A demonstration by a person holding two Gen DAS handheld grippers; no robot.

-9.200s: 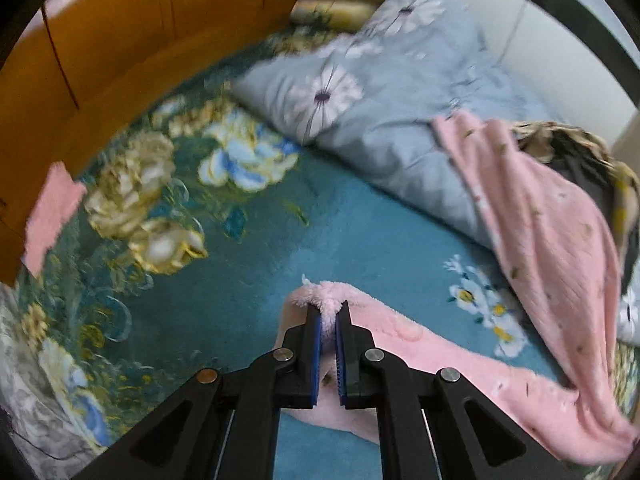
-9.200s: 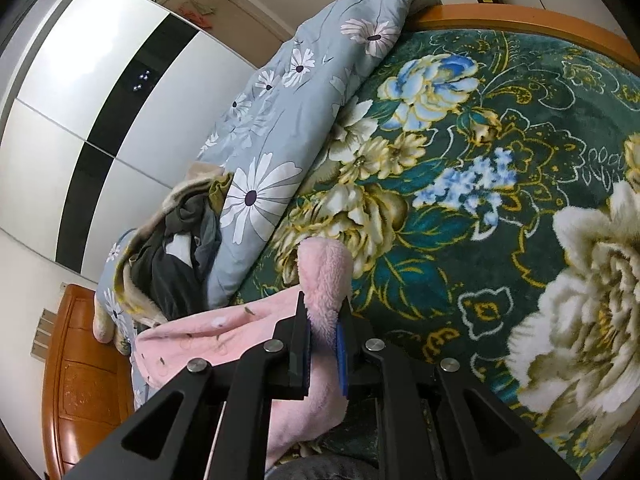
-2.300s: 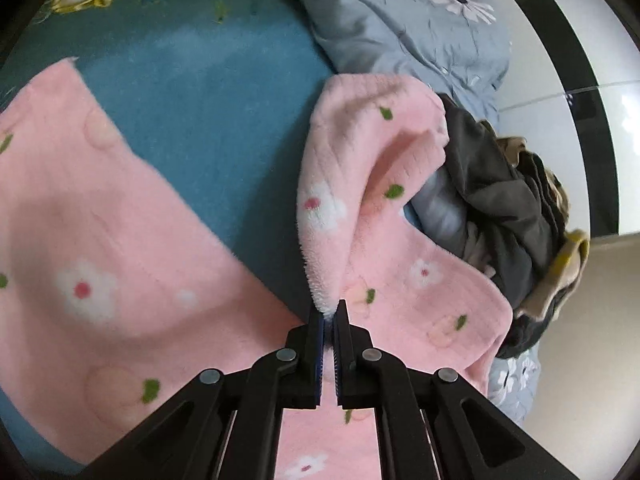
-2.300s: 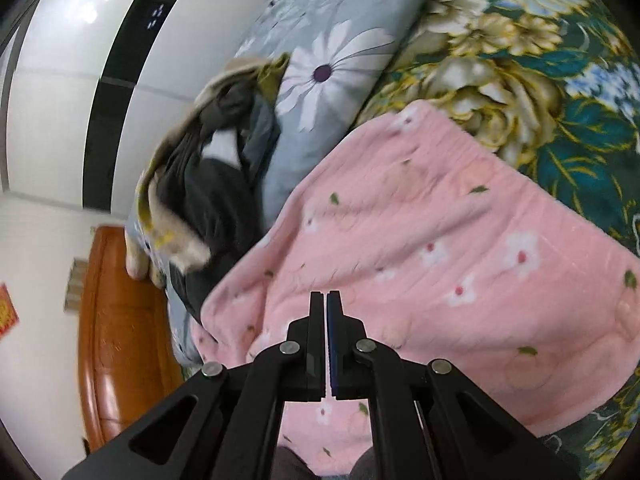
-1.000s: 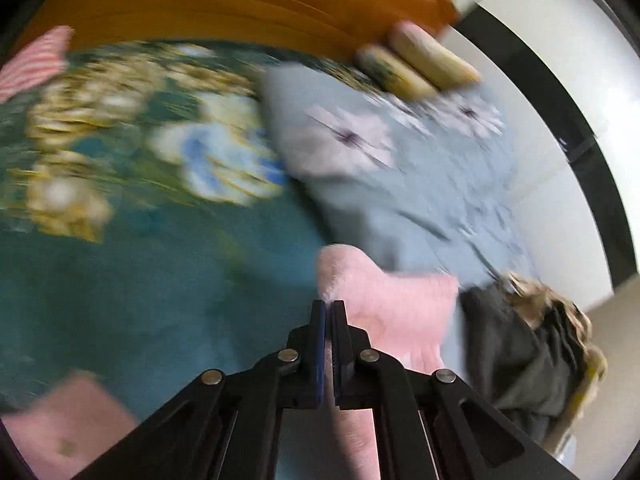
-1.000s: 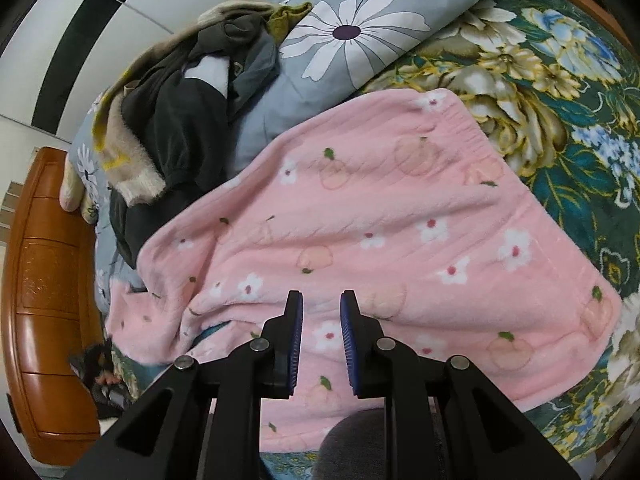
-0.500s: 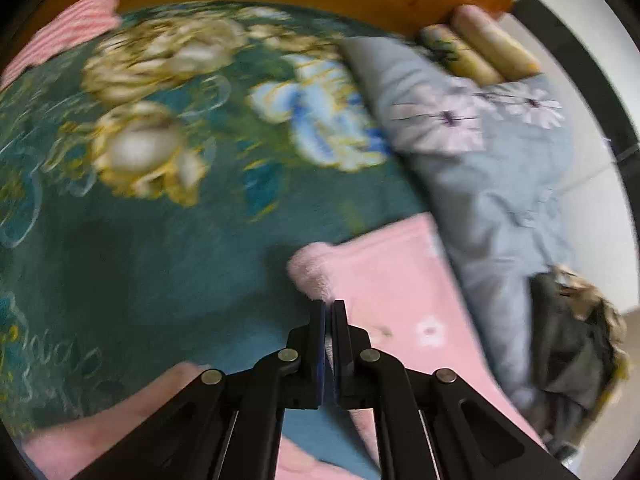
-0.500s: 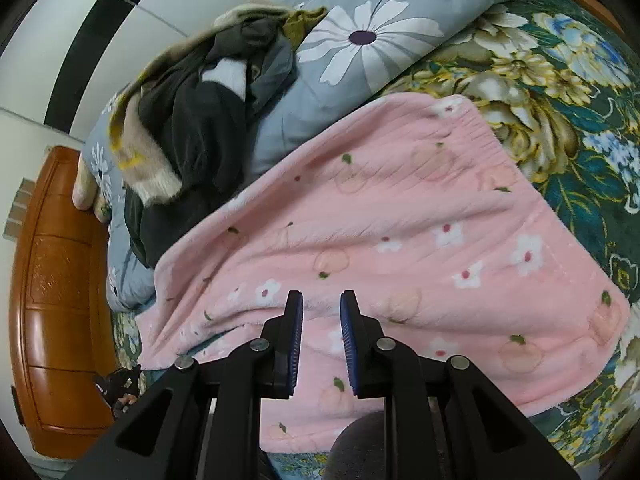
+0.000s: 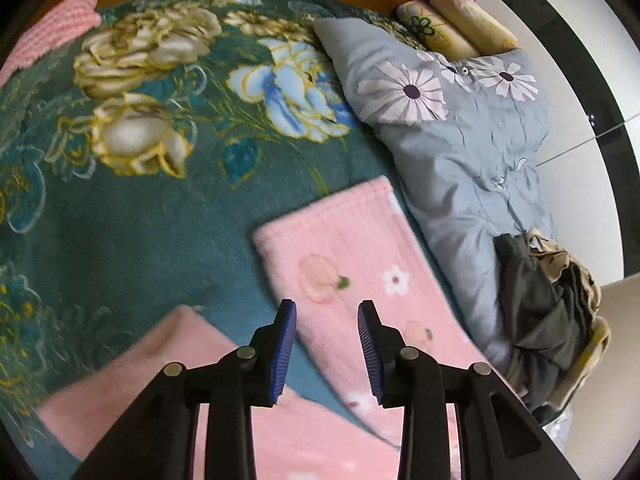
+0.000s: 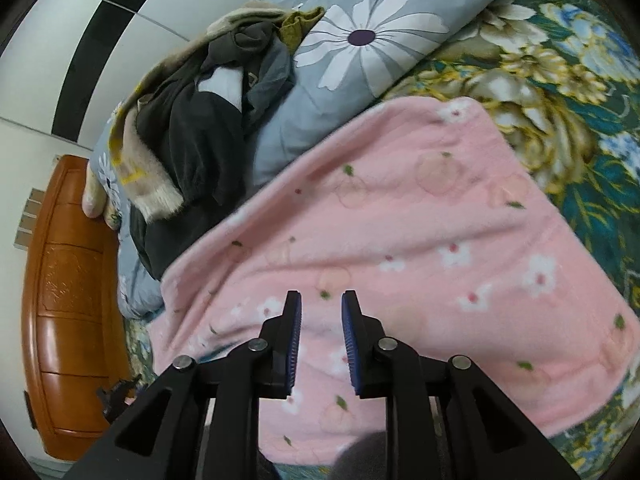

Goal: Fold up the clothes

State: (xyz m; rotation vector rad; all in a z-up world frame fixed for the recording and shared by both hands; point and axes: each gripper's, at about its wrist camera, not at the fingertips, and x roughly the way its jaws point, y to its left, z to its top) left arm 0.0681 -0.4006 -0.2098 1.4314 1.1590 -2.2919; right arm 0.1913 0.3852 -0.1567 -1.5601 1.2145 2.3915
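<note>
A pink fleece garment (image 9: 352,256) with flower and peach prints lies on the teal floral bedspread (image 9: 132,200). In the left wrist view one strip of it runs up from the fingers and another part (image 9: 168,376) lies at the lower left. My left gripper (image 9: 327,344) is open and empty just above the strip. In the right wrist view the same garment (image 10: 400,240) lies spread out flat. My right gripper (image 10: 320,336) is open and empty above its near edge.
A grey-blue daisy quilt (image 9: 460,128) lies bunched beside the garment, with a pile of dark and tan clothes (image 10: 192,128) on it. Two rolled pillows (image 9: 452,24) sit by the wooden headboard (image 10: 68,300). A pink knitted item (image 9: 52,28) lies at the far left.
My left gripper, shut on the pink garment half a second ago, has opened and let it drop flat on the bed. My right gripper has opened a little wider.
</note>
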